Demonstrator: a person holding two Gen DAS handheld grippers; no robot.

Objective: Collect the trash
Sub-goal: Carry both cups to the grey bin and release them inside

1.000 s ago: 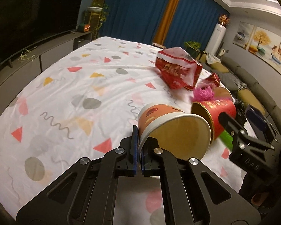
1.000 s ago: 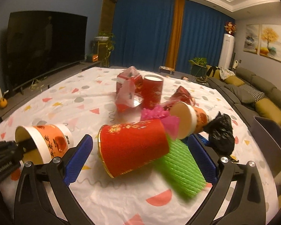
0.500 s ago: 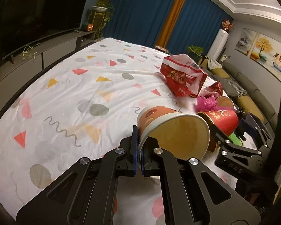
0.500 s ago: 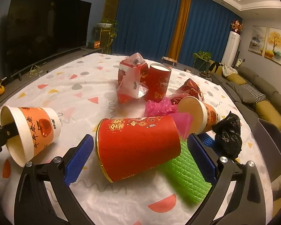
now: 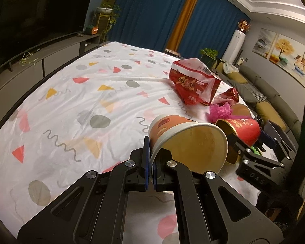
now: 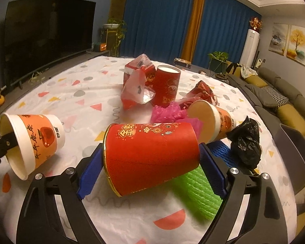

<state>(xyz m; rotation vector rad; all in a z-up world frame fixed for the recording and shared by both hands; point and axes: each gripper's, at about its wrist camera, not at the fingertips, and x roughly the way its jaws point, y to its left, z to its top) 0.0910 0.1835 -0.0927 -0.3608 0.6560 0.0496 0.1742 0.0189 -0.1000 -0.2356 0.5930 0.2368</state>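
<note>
A: What did the left wrist view show?

B: The left gripper [image 5: 150, 162] was clamped tight on the rim of an orange paper cup [image 5: 185, 140], pinching the wall with one pad inside and one outside. The cup lay on its side, mouth toward the camera, seemingly lifted slightly off the patterned surface [image 5: 71, 101]. A thin-walled cup is probably easiest to carry by its lip, which would explain that hold. Beyond it sat a red snack bag [image 5: 195, 85], and at the right edge the right gripper [image 5: 252, 140] reached around a red cup [image 5: 244, 128].

A: And the right wrist view?

B: The right gripper [image 6: 151, 158] had its jaws wide, and they had just been closing in. The red cup [image 6: 152, 154] lay on its side between the blue pads [image 6: 90, 172], which stood at either end of it; whether they pressed yet, I could not tell. Only this view showed the rest of the litter: a green foam sleeve [image 6: 195, 191] under the cup, pink plastic [image 6: 168, 111], a second orange cup [image 6: 211, 120], an upright red cup [image 6: 166, 85], a black bag [image 6: 246, 142], and a grey bin [image 6: 299, 154] at the right edge, likely where everything belongs.
</note>
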